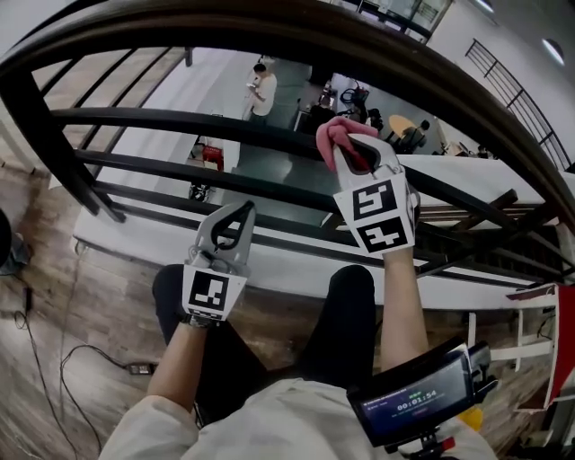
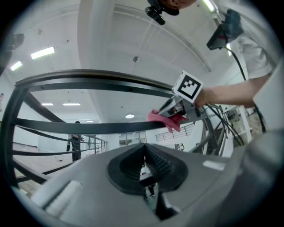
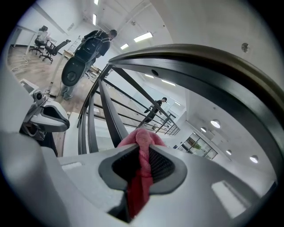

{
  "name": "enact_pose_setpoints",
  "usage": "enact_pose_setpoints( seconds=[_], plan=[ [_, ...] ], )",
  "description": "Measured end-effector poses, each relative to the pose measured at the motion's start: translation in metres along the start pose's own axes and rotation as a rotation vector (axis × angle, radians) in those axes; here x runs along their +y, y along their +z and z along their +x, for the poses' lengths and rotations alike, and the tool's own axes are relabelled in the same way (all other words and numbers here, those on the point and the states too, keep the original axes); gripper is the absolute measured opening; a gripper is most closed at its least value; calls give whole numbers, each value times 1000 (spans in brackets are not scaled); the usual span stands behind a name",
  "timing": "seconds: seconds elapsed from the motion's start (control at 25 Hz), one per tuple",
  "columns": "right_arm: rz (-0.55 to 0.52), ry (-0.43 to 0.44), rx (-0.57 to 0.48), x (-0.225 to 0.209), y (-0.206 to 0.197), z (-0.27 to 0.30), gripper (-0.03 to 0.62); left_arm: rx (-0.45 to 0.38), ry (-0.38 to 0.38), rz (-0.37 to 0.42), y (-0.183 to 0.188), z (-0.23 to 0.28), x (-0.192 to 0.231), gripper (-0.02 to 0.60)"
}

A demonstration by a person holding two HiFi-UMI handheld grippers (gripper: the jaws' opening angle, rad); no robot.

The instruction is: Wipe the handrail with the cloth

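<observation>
1. Handrail [image 1: 225, 22]: one, a dark curved top rail arching across the top of the frame. No wiped stretch shows on it, so I can't tell how much is done; I judge most of the wiping is left.
2. Lower bars [image 1: 135, 119]: at least three, running under the handrail from left to right.
3. Grippers: two. The right gripper [image 1: 355, 148], upper centre-right, has its jaws pinching the cloth. The left gripper [image 1: 241, 211], centre-left and lower, has its jaws pressed together with nothing in them, well apart from the rails.
4. Cloth [image 1: 340, 135]: one, pink, bunched in the right jaws. It sits just under the handrail, not touching it. Whether it touches a lower bar is unclear.
5. Distant person [image 1: 262, 90]: one, upper centre, on the floor below.
</observation>
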State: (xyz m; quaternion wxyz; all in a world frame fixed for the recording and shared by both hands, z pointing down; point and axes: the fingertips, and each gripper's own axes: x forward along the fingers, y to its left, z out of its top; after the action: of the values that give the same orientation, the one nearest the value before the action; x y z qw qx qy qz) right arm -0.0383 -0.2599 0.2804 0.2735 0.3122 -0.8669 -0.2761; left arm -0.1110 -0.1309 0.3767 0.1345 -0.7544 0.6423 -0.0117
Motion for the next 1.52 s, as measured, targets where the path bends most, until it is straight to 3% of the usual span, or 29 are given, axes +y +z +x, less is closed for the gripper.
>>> enact_pose_setpoints(
  seconds=[0.84, 1.04, 1.2, 1.52],
  plan=[
    [-59, -67, -43, 21, 15, -13, 61, 1, -1, -11, 8, 1, -3, 6],
    [-99, -47, -31, 42, 9, -14, 61, 7, -10, -4, 7, 2, -5, 6],
    [-160, -111, -46, 47, 5, -13, 60, 3, -4, -24, 10, 2, -6, 6],
    [-141, -166, -88, 42, 0, -19, 61, 6, -10, -13, 11, 3, -8, 6]
  ],
)
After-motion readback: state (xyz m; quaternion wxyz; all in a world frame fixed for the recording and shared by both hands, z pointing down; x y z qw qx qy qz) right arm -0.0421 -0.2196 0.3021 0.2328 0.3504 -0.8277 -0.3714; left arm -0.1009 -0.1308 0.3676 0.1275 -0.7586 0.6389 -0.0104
